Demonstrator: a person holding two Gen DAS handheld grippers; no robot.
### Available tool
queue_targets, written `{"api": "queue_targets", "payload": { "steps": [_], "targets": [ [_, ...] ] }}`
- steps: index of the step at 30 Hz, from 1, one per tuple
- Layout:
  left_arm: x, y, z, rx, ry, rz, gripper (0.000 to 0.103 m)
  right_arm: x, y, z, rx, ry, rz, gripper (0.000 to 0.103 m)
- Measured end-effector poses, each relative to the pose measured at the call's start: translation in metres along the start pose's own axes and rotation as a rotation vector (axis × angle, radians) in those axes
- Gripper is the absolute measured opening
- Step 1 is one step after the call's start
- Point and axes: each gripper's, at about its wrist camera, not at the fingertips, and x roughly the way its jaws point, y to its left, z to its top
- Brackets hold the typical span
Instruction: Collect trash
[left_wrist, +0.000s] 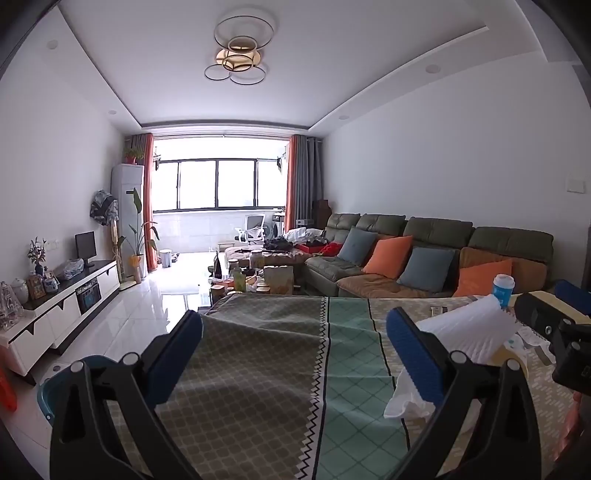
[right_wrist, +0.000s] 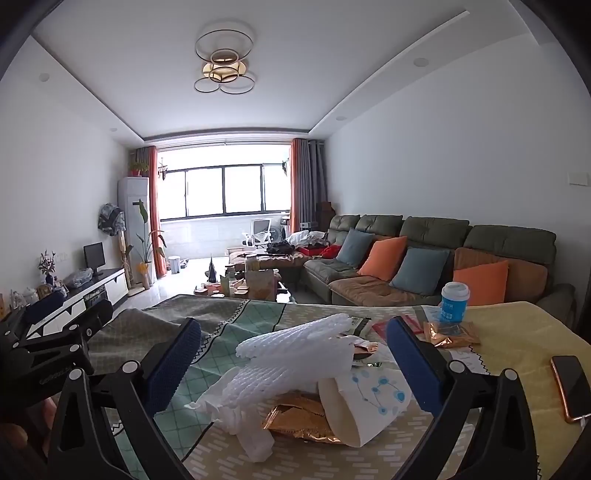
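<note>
— Both tools, left tool (left_wrist: 293, 328) and right tool (right_wrist: 293, 334), gape wide, holding nothing. White foam netting (right_wrist: 295, 347) lies piled on the near tabletop (right_wrist: 517, 332) with a paper cup (right_wrist: 364, 402).

— Risk? Foam may spring free, or a finger may nudge the phone (right_wrist: 570, 387) at right.

The blue cup (right_wrist: 454, 303) carries white print, too small to read. No other text is legible.

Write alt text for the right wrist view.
The open right gripper faces a trash pile on a patterned tablecloth: white foam netting, a tipped paper cup, gold wrappers. A phone lies right; a sofa stands behind.
</note>
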Motion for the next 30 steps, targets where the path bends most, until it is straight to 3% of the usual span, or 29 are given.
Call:
{"api": "queue_targets", "payload": {
  "steps": [30],
  "targets": [
    [-0.0080,0.0011,0.0043,-0.013,-0.007,-0.007,0.100,-0.0079,0.0033,0.0036,0.010,-0.008,0.001,0.100]
  ]
}}
